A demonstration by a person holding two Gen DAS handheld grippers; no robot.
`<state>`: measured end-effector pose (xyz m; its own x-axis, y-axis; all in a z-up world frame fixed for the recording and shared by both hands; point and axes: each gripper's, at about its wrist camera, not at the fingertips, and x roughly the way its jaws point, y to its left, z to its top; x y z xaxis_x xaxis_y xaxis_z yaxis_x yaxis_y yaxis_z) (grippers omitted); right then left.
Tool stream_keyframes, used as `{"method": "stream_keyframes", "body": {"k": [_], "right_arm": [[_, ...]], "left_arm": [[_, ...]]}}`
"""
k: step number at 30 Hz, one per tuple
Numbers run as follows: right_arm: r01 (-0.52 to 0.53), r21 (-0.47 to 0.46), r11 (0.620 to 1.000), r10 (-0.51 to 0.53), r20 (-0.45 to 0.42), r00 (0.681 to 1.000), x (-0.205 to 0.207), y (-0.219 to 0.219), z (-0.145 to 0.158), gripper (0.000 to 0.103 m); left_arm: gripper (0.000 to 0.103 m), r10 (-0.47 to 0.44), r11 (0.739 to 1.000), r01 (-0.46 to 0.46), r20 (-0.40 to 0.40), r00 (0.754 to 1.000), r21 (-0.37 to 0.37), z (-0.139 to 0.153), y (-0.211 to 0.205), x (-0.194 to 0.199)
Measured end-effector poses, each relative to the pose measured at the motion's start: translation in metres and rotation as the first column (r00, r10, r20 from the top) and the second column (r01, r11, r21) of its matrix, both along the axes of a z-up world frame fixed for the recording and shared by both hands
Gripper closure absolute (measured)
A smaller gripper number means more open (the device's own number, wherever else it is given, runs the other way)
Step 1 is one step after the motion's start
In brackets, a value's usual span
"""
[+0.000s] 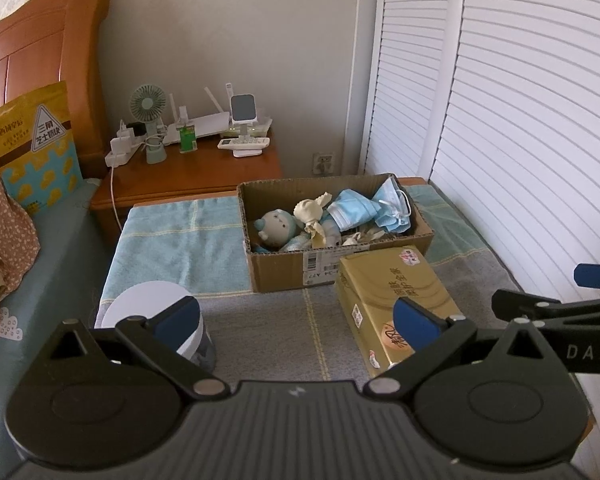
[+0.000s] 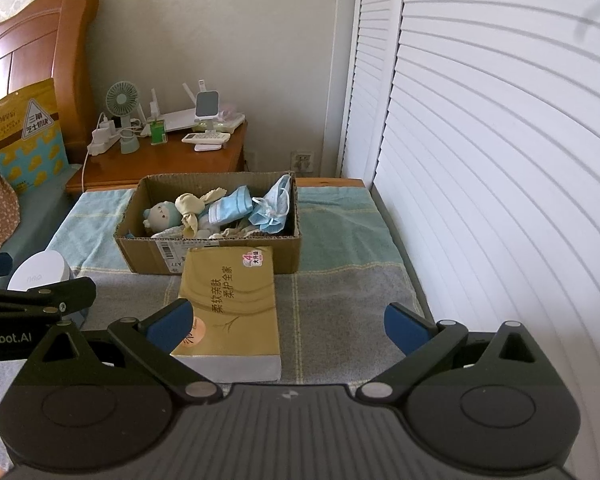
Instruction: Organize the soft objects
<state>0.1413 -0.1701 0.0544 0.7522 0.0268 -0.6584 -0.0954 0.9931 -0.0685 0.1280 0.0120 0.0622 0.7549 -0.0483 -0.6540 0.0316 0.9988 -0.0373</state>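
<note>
A cardboard box stands on a towel-covered surface. In it lie a blue plush doll, cream gloves and blue face masks. A gold tissue pack lies just in front of the box. My left gripper is open and empty, held back from the box. My right gripper is open and empty, its left fingertip over the tissue pack's near corner.
A white round container stands at the near left. A wooden nightstand with a fan and electronics is behind. White louvred doors run along the right. A bed with a yellow snack bag is left.
</note>
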Motion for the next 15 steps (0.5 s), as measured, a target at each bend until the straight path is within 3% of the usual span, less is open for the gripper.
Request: {"method": "stream_keyframes", "body": {"k": [15], "right_arm": [[0.003, 0.006, 1.0, -0.003, -0.006, 1.0, -0.0011, -0.0021, -0.0014, 0.0]], "left_arm": [[0.001, 0.001, 1.0, 0.0, -0.032, 0.999, 0.008, -0.0046, -0.0027, 0.0008]]}}
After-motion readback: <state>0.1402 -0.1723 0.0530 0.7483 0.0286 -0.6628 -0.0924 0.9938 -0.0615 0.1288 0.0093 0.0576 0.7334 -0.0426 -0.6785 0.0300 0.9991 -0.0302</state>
